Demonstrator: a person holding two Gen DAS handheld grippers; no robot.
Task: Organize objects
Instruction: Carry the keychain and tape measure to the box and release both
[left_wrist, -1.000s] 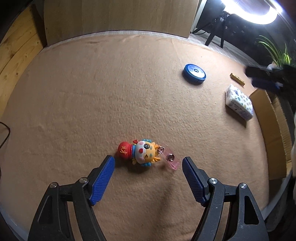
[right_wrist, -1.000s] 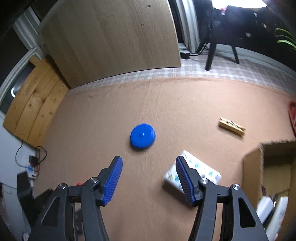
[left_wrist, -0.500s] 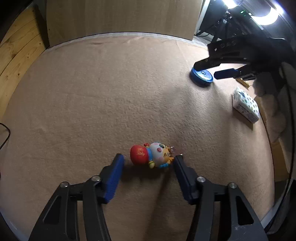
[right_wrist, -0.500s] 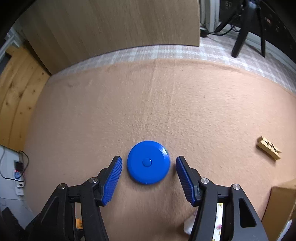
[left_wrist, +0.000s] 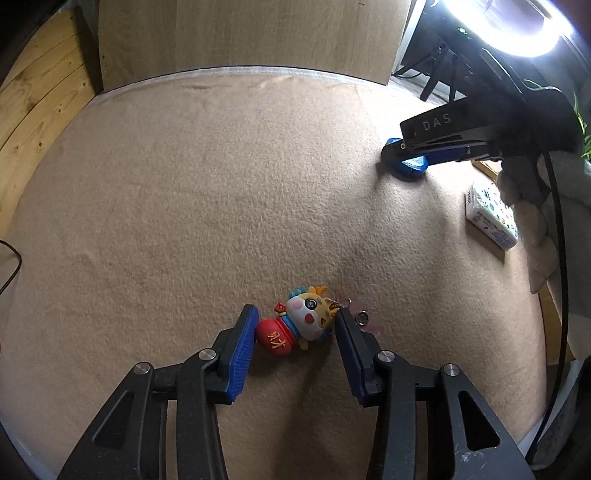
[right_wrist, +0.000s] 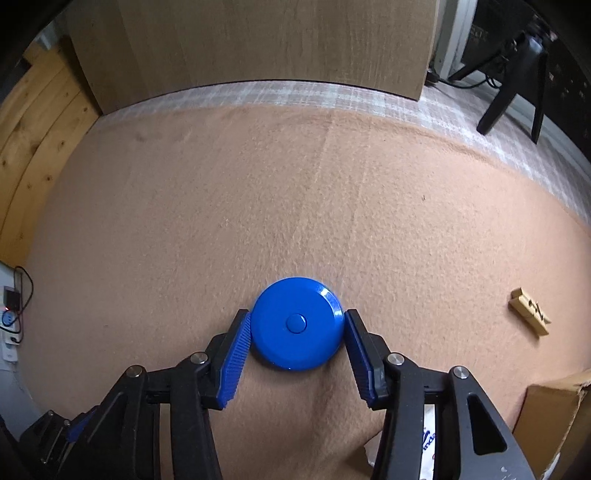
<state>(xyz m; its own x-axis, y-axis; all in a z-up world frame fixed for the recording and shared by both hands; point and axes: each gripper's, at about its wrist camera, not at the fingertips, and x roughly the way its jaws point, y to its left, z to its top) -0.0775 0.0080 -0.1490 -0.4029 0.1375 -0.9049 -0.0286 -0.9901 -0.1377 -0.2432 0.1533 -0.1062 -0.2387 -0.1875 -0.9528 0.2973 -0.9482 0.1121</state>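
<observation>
Right wrist: tan blanket (right_wrist: 295, 192), wooden board (right_wrist: 258, 40)

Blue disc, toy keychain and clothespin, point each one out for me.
Blue disc (right_wrist: 296, 324): right wrist view, on its centre button.
Toy keychain (left_wrist: 310, 320): left wrist view, on the white face.
Clothespin (right_wrist: 529, 312): right wrist view, mid-length on its wooden body.

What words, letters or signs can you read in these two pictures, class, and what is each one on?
"DAS": white letters on the black arm of the right claw.
"财": yellow character on the toy keychain, on its red base.
Tissue pack: print too small to read.
</observation>
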